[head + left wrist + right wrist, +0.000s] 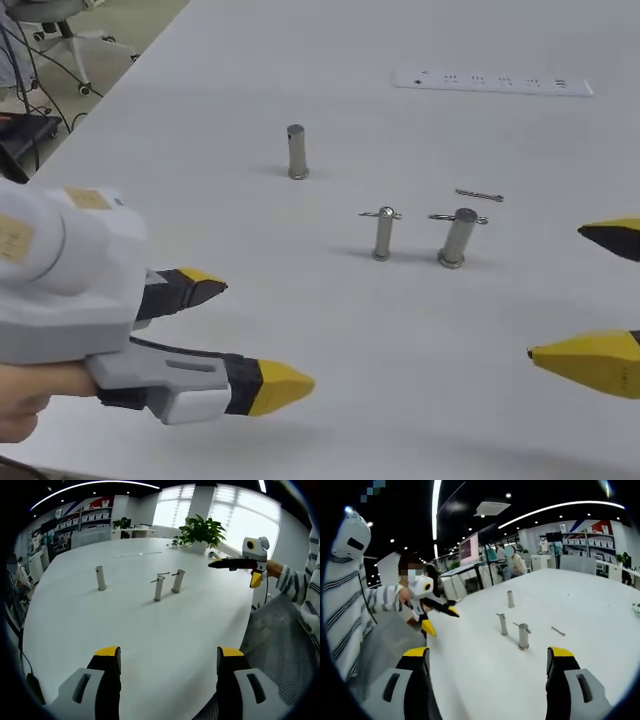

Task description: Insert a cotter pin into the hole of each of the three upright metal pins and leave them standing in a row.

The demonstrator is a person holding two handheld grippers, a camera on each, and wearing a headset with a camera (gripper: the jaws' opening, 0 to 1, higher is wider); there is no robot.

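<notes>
Well apart from the power strip (pixel 492 83), the slim pin (pixel 383 238) holds the first cotter pin (pixel 379 213) and the thick pin (pixel 456 243) the second cotter pin (pixel 444 217). The bare pin (pixel 296 152) stands closer to the strip, and all three are upright. A loose cotter pin (pixel 479 195) lies between thick pin and strip. Farthest from it, left gripper (pixel 255 335) and right gripper (pixel 560 292) hover, jaws wide, empty.

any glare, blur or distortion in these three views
Head view: soft, even light, sharp, the far metal pin throws only a faint shadow on the table. Left gripper view: fisheye bows the table edge, windows blown out white. Right gripper view: dimmer, ceiling light strips bent into arcs, loose cotter pin tiny.
</notes>
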